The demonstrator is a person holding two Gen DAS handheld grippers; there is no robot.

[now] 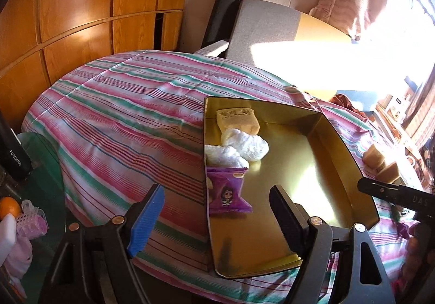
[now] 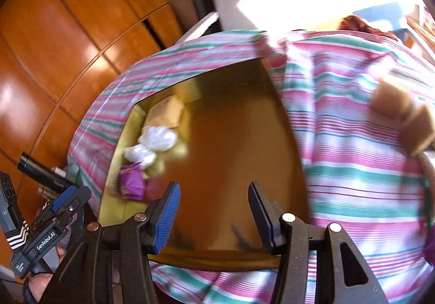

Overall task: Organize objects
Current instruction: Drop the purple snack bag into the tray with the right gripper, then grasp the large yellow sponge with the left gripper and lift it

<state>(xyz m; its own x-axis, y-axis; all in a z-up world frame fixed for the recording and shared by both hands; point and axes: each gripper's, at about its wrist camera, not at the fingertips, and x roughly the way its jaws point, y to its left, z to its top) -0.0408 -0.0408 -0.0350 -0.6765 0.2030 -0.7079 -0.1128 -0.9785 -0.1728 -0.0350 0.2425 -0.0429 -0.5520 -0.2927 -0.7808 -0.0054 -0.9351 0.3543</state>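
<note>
A gold tray (image 1: 307, 162) lies on a bed with a pink, green and white striped cover (image 1: 122, 113). Along its left side lie a yellow cake block (image 1: 239, 119), two white wrapped lumps (image 1: 244, 145) and a purple snack packet (image 1: 228, 192). My left gripper (image 1: 217, 192) hangs open above the tray's near left part, over the packet but not touching it. My right gripper (image 2: 214, 187) is open and empty over the tray's (image 2: 231, 141) bare near end. Two tan cake blocks (image 2: 402, 113) sit on the cover to the right of the tray. The right wrist view is blurred.
A wooden wardrobe (image 1: 68, 18) stands behind the bed, and a grey chair (image 1: 266, 27) beyond its far end. At the left, a glass side table (image 1: 46, 168) holds an orange (image 1: 9, 207), pink hair rollers (image 1: 30, 223) and a black flask (image 1: 13, 157). Sunlight glares from the right.
</note>
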